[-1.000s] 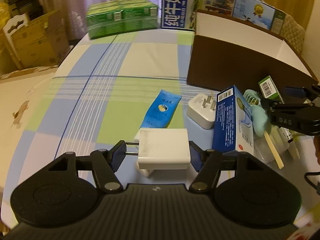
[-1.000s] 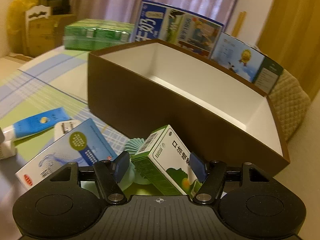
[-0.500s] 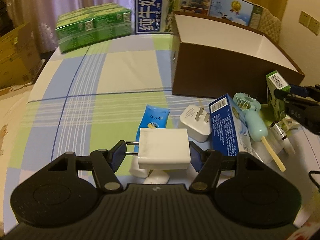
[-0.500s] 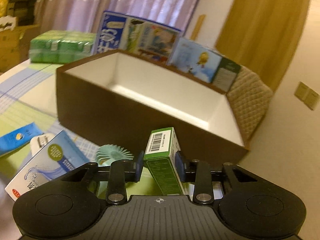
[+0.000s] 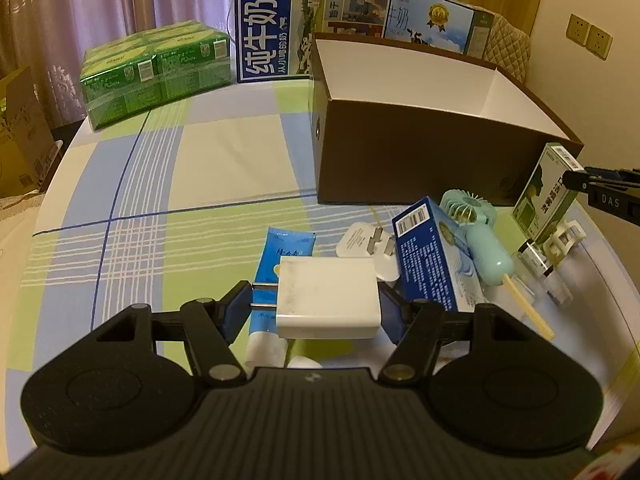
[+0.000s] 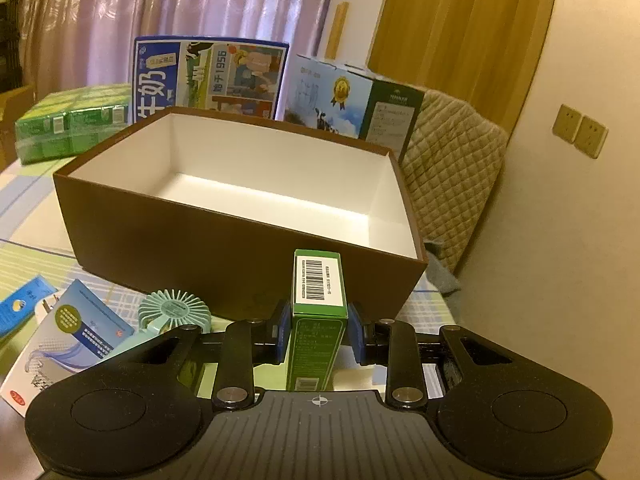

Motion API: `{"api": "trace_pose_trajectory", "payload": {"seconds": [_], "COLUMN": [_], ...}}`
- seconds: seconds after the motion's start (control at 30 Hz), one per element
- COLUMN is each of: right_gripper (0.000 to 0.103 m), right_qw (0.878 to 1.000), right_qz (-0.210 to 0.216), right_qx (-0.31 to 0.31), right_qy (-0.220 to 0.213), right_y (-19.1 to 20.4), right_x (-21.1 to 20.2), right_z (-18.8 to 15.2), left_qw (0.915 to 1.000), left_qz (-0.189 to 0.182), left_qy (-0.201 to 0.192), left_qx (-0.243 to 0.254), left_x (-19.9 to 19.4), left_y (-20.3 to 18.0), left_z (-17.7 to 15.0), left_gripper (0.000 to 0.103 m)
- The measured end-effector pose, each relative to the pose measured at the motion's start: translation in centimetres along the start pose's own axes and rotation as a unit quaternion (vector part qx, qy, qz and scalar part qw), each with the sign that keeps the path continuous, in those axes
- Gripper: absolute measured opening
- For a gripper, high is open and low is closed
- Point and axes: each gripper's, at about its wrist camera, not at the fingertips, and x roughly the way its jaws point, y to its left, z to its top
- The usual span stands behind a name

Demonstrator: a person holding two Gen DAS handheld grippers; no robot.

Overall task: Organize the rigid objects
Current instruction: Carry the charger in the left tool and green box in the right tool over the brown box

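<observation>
Grippers both loaded: my left gripper (image 5: 316, 308) clamps a white rectangular plastic charger (image 5: 328, 296), prongs against one pad, above the checked tablecloth (image 5: 168, 220). My right gripper (image 6: 316, 330) squeezes an upright green cardboard medicine carton (image 6: 319, 312), just short of the near wall of the open brown cardboard box with white lining (image 6: 224, 248). Beyond lie a mint handheld fan (image 5: 476, 240) and a blue carton (image 5: 428, 256), unsorted. To place well, I judge each load must clear the rim before I release it inside.
</observation>
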Motion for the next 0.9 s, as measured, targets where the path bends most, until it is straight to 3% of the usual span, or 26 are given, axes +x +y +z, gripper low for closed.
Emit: {"api": "trace_pose_trajectory", "payload": {"seconds": [0.17,0.47,0.67,0.9], "right_gripper": [0.027,0.026,0.026,0.026], "right_qw": [0.999,0.998,0.995,0.992], "right_qz": [0.034,0.064,0.088,0.102], "right_qx": [0.015,0.013,0.035,0.053], "right_qy": [0.016,-0.011,-0.011,-0.047], "right_y": [-1.5,-2.6,-4.7,-6.9], "right_x": [0.3,-0.5,-2.8,-6.1], "right_z": [0.2,0.2,2.0,4.9], "left_qw": [0.9998,0.9991,0.9988,0.9983], "left_qz": [0.011,0.030,0.035,0.026], "left_qy": [-0.007,-0.019,-0.032,-0.052], "left_qx": [-0.013,-0.022,-0.016,-0.004], "left_x": [-0.6,-1.4,-2.3,-3.0], "left_y": [-0.5,-1.9,-3.0,-4.6], "left_z": [0.4,1.1,2.5,5.4], "left_gripper": [0.063,0.063,0.063,0.063]}}
